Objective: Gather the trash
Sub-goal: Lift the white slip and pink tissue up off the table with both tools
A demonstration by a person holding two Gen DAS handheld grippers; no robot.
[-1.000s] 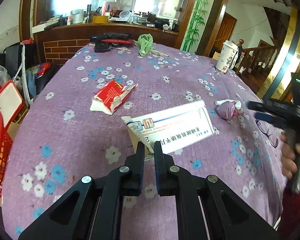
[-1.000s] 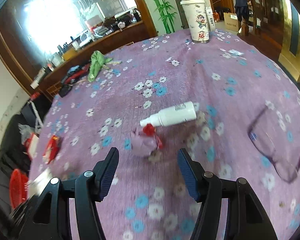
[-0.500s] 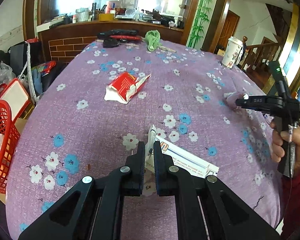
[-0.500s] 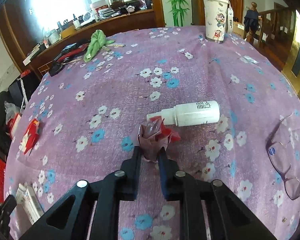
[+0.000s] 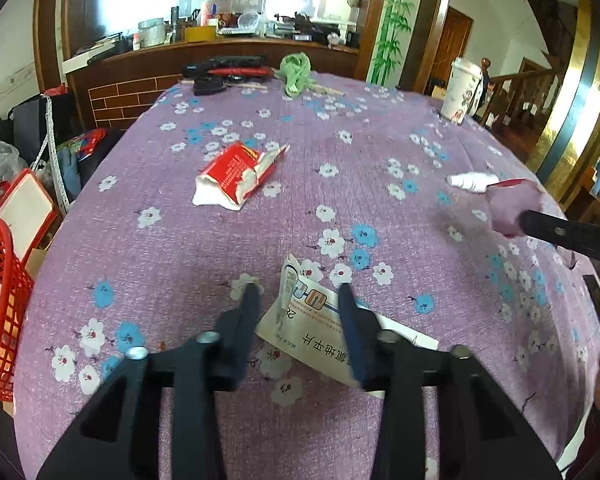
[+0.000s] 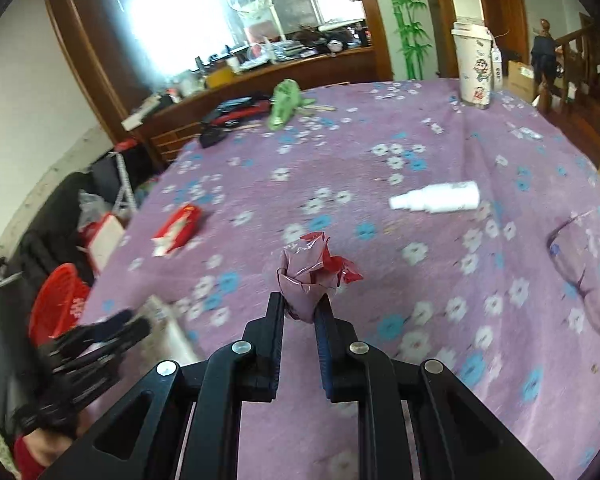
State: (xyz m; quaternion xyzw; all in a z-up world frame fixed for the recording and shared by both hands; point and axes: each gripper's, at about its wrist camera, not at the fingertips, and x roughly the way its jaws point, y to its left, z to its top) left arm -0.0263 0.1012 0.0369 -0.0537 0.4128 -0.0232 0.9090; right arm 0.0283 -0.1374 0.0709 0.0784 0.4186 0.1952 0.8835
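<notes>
Left wrist view: the left hand-held gripper (image 5: 296,292) hangs over the near edge of the surface (image 5: 180,240) with its jaws apart, having just been opening. The white medicine box (image 5: 320,320) lies flat between them, its long axis slanting from between the fingertips back toward the near right edge; the right finger overlaps it, but no pad appears to press on it, so I judge it released rather than held. Right wrist view: the right hand-held gripper (image 6: 300,304) has its jaws drawn close on the crumpled pink wrapper (image 6: 306,276), which sticks up from between the fingertips with a red scrap at its top, clear of the cloth. The coming move likely turns on the red basket (image 5: 0,300), which sits off the left edge of the surface, low and beside the left hand-held gripper. The wrapper must therefore cross the near edge from right to left to reach it, and the left hand is much the nearer of the two. Farther in, the torn red carton (image 5: 236,176) lies toward the left of the middle, well apart from both grippers and nearer the left one. The white spray bottle (image 6: 436,198) lies on its side just beyond the right one, spectacles (image 6: 584,276) rest by the right edge, and a paper cup (image 6: 474,68) stands at the far right corner.
</notes>
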